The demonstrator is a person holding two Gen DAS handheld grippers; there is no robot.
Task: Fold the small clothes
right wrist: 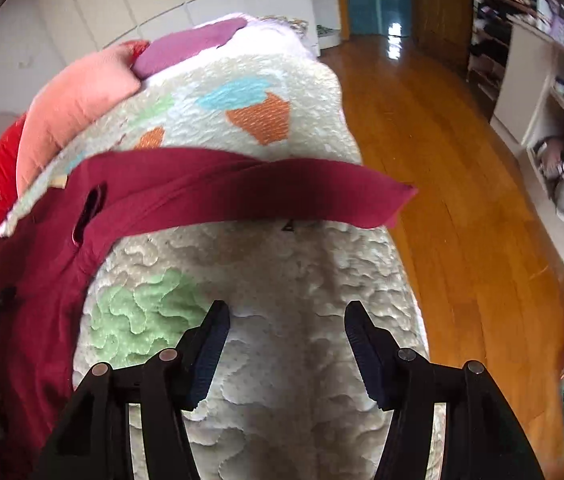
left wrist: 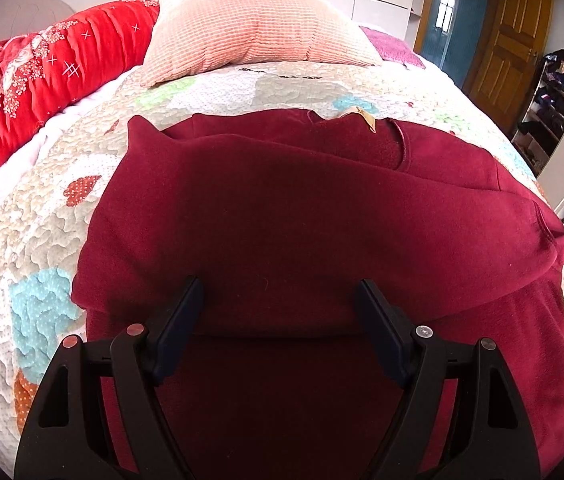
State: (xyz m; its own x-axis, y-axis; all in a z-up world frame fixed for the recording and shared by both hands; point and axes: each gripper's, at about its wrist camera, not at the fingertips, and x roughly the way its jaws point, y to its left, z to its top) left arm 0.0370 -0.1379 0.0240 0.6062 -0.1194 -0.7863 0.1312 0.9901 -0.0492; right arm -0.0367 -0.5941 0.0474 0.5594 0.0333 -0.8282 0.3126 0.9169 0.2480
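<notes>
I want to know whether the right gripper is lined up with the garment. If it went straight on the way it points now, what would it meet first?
Probably not the garment. The right gripper, jaws open, points at bare quilt; the maroon sleeve lies farther ahead across its line. Depth is unclear.

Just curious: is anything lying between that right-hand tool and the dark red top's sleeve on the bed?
Nothing visible does. Only bare quilted bedspread lies between the open right tool and the dark red fleece top's sleeve.

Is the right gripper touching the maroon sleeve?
Apart. The right wrist view shows the open right gripper over bare quilt, with the maroon sleeve lying farther ahead.
</notes>
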